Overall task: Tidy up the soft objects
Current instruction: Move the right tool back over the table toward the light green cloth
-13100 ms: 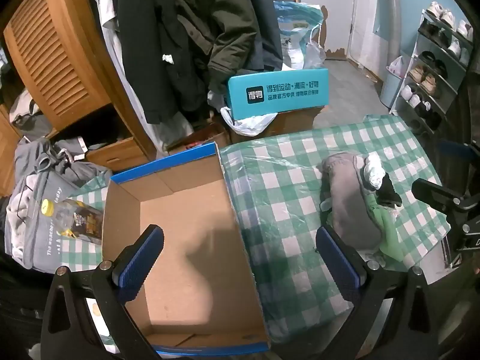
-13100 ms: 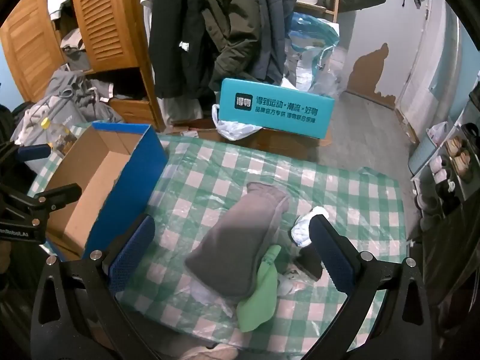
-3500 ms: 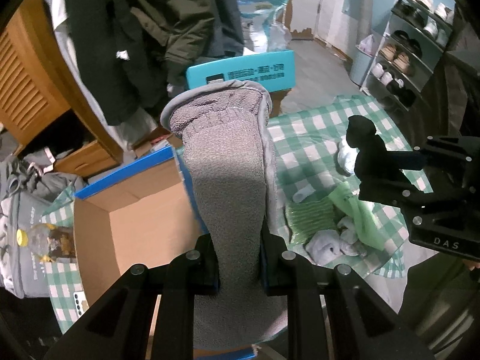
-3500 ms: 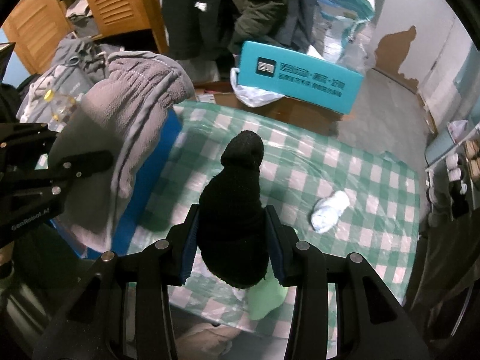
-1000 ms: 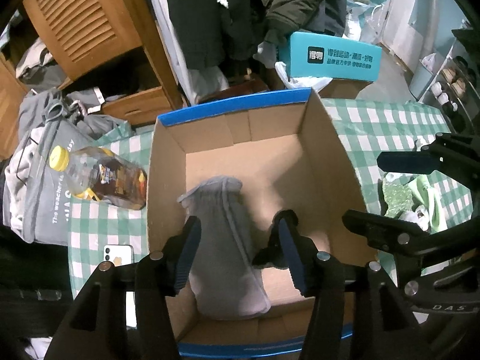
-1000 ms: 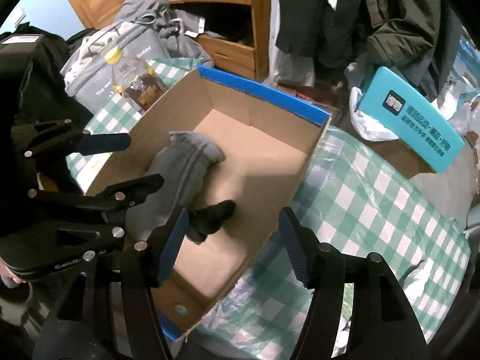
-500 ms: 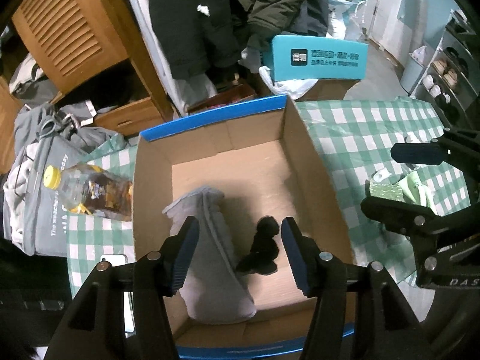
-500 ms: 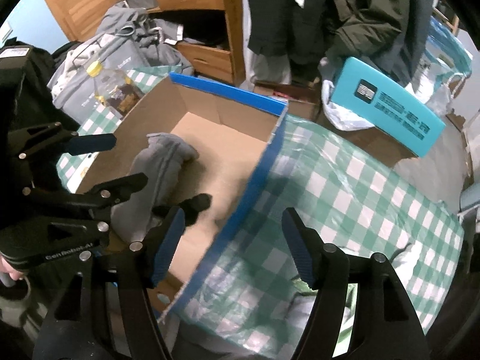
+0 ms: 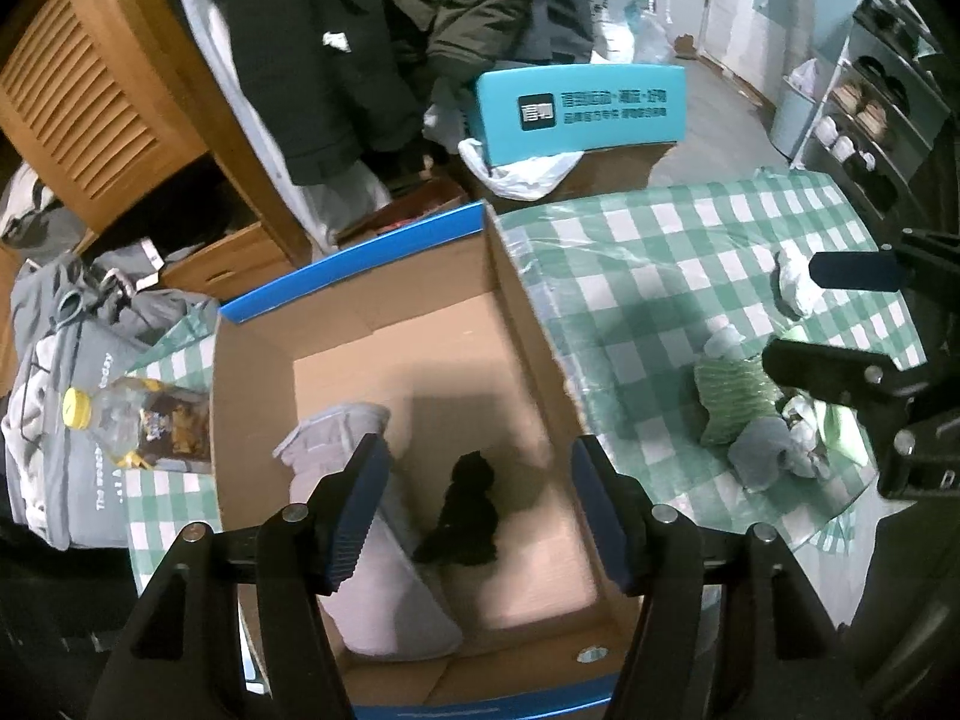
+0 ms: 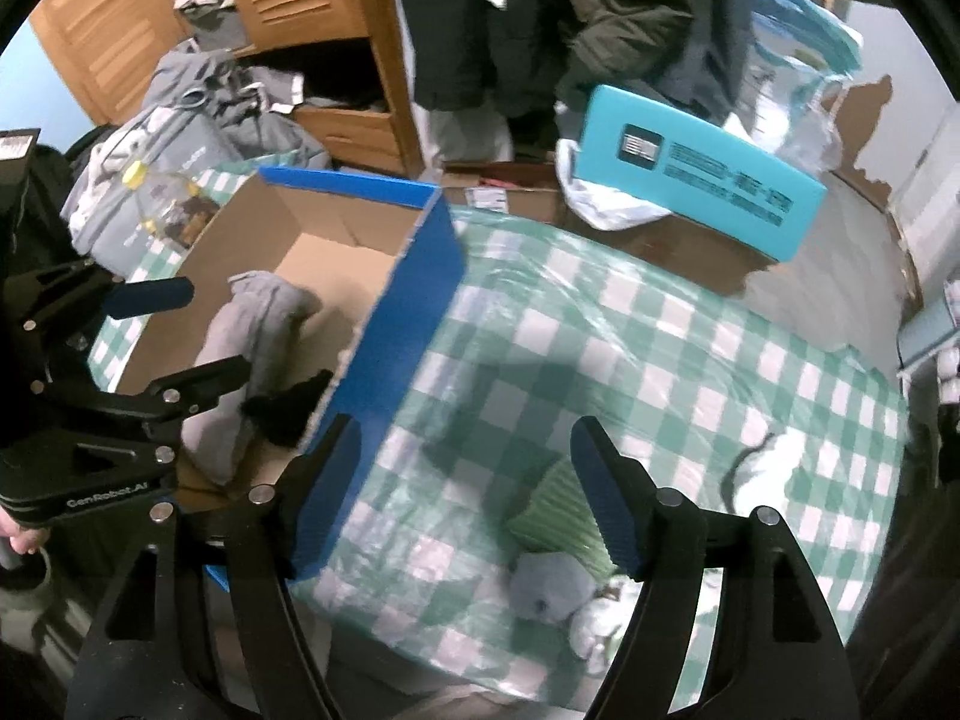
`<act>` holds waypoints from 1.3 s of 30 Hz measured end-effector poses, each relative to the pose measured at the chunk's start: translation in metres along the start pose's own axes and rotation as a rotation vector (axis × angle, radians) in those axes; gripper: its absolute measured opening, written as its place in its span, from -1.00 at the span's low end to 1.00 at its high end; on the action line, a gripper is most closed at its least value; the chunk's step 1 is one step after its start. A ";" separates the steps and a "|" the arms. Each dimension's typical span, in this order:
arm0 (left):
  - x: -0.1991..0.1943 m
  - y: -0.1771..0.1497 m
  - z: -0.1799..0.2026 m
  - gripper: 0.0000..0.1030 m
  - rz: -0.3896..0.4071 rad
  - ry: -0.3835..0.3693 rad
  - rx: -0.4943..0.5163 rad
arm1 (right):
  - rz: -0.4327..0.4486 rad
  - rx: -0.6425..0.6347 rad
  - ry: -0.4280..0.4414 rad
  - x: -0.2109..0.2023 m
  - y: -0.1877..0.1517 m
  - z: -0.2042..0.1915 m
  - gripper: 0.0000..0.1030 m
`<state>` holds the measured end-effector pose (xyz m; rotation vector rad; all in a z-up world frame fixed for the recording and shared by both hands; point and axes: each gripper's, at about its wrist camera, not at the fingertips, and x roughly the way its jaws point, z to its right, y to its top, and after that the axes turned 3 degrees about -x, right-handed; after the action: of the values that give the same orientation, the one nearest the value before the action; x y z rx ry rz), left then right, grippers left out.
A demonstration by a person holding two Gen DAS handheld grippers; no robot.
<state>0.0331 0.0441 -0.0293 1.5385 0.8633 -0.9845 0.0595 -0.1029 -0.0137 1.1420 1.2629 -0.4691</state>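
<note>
An open cardboard box with a blue rim sits on the green checked table. Inside it lie a grey fleece item and a black sock; both also show in the right wrist view, the grey one and the black one. My left gripper is open and empty above the box. My right gripper is open and empty over the tablecloth just right of the box. A pile of soft items lies at the table's right: a green ribbed one, a grey one, a white sock.
A plastic bottle with a yellow cap lies left of the box. A teal shoe box stands beyond the table. Coats hang on a wooden wardrobe behind. A shoe rack stands at the right.
My right gripper has swung right, from over the box to over the tablecloth near the pile. My left gripper stays open above the box. The grey item and black sock lie still.
</note>
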 end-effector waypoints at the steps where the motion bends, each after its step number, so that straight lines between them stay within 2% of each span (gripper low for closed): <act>1: 0.000 0.001 0.004 0.28 0.000 0.000 0.006 | 0.001 0.008 -0.005 -0.002 -0.002 0.004 0.43; 12: 0.004 0.007 0.041 0.42 -0.017 -0.028 0.071 | -0.012 0.086 -0.057 -0.011 -0.028 0.053 0.43; 24: 0.015 0.010 0.075 0.42 -0.047 -0.064 0.121 | -0.026 0.154 -0.085 -0.017 -0.053 0.088 0.44; 30: 0.027 0.011 0.089 0.42 -0.086 -0.092 0.125 | -0.047 0.190 -0.098 -0.014 -0.068 0.104 0.44; 39: 0.046 0.006 0.118 0.43 -0.126 -0.090 0.174 | -0.114 0.247 -0.118 0.008 -0.090 0.129 0.44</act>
<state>0.0390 -0.0718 -0.0800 1.5869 0.8369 -1.2383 0.0527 -0.2489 -0.0722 1.2330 1.1939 -0.7837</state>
